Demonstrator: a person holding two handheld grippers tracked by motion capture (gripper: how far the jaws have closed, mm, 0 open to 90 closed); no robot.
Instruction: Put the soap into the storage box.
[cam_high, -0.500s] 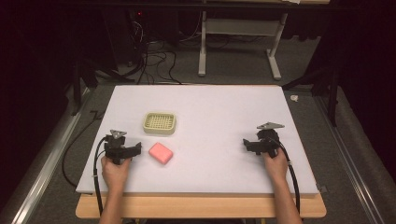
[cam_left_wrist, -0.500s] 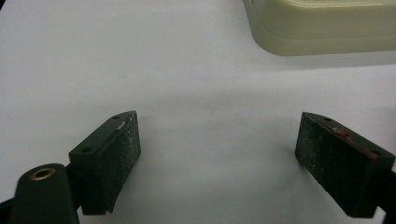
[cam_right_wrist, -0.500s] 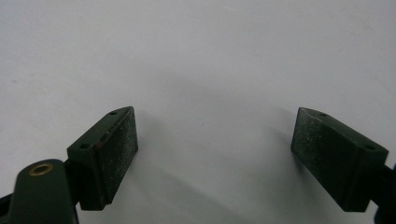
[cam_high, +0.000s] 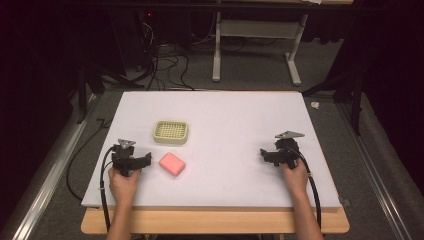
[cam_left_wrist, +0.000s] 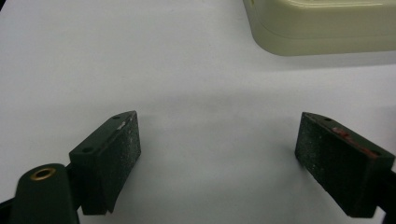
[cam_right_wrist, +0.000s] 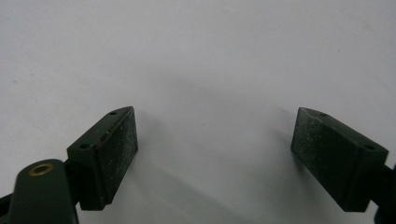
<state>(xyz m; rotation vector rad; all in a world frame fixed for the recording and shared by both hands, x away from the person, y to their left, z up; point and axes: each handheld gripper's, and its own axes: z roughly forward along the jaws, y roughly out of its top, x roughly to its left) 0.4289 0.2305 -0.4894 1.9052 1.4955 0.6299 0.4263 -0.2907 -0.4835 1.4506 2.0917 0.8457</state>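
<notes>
On the white worktop (cam_high: 225, 120), the left gripper (cam_high: 131, 159) rests near the front left, its jaws spread wide and empty. A pink block (cam_high: 172, 163) lies just beside it, with a cream slotted tray (cam_high: 170, 132) a little beyond. The right gripper (cam_high: 280, 152) sits well apart at the right, its 2 jaws also wide and empty.
</notes>
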